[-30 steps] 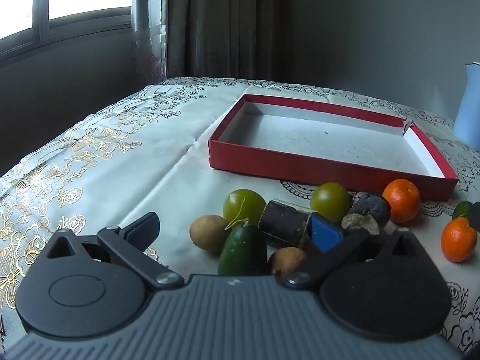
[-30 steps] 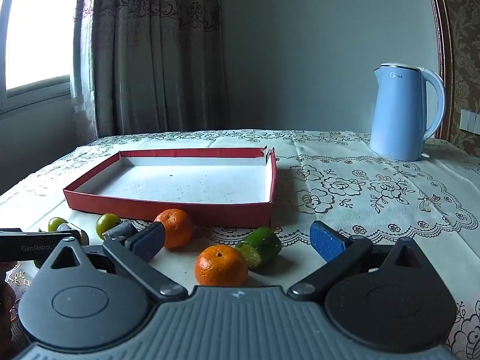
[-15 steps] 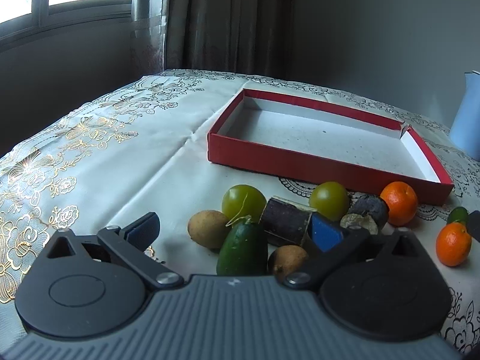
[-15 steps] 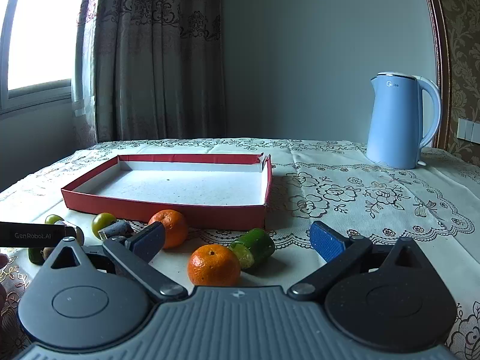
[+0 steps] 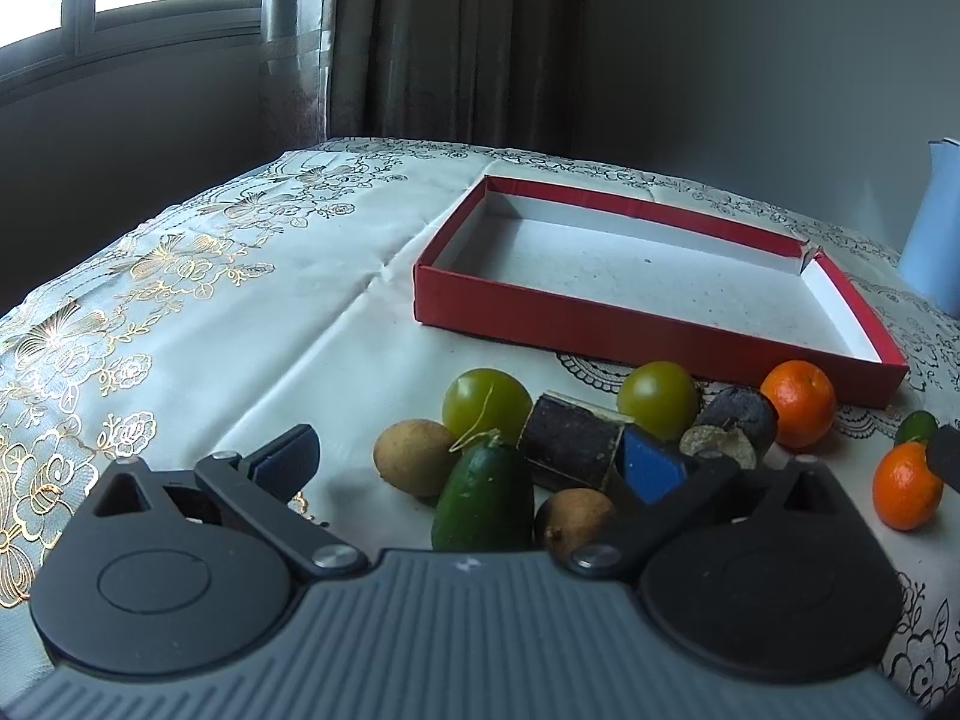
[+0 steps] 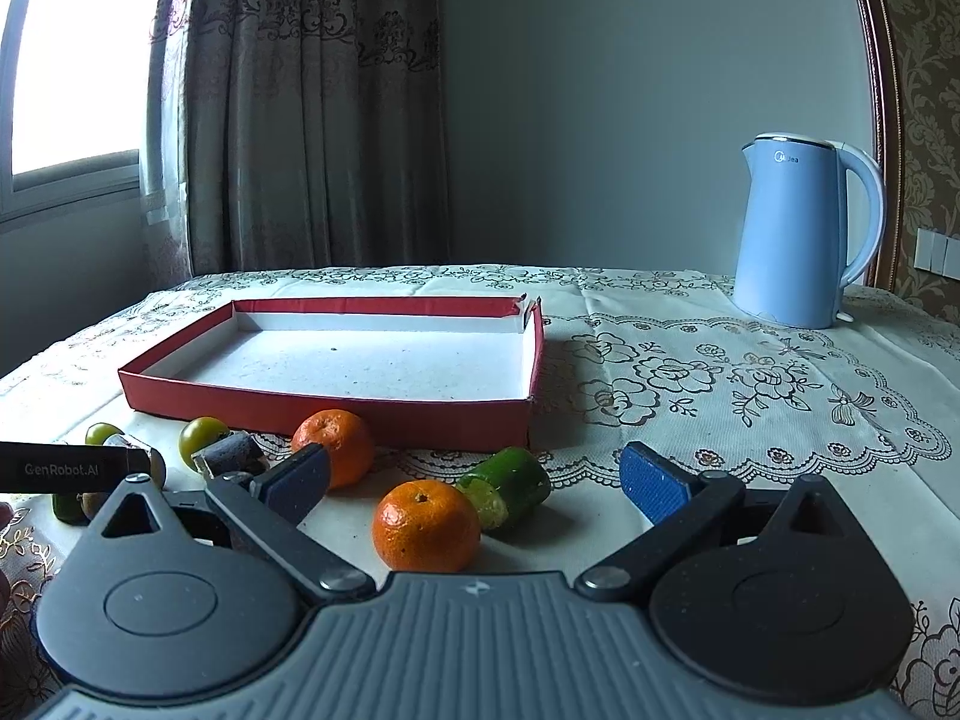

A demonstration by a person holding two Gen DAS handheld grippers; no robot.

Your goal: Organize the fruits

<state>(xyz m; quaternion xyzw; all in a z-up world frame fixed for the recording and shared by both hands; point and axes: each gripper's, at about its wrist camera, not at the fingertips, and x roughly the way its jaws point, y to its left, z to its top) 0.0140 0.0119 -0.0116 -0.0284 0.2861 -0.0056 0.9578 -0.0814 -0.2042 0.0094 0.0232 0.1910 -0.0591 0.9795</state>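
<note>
On the flowered tablecloth (image 5: 252, 312) in front of me lies the fruit, all of it outside the red tray (image 5: 654, 324), which sits further back with its white floor bare. My left gripper (image 5: 468, 462) hangs low over the near cluster with its blue-padded fingers spread wide and nothing between them. Between those fingers I see a dark green avocado (image 5: 483, 498) with a brown fruit (image 5: 414, 456) just to its left and a second brown one (image 5: 573, 519) just to its right. Behind them sit two yellow-green round fruits (image 5: 486, 405) and two dark cut cane pieces (image 5: 573, 438), the further one beside an orange (image 5: 798, 402) close to the tray's front wall.

My right gripper (image 6: 474, 477) is likewise spread apart and holds nothing. Between its fingers a second orange (image 6: 426, 525) rests on the cloth, with a cut green cucumber piece (image 6: 510, 486) just beside it on the right. Its left finger pad partly covers the orange by the tray. Well off to the right stands a blue kettle (image 6: 798, 234)
</note>
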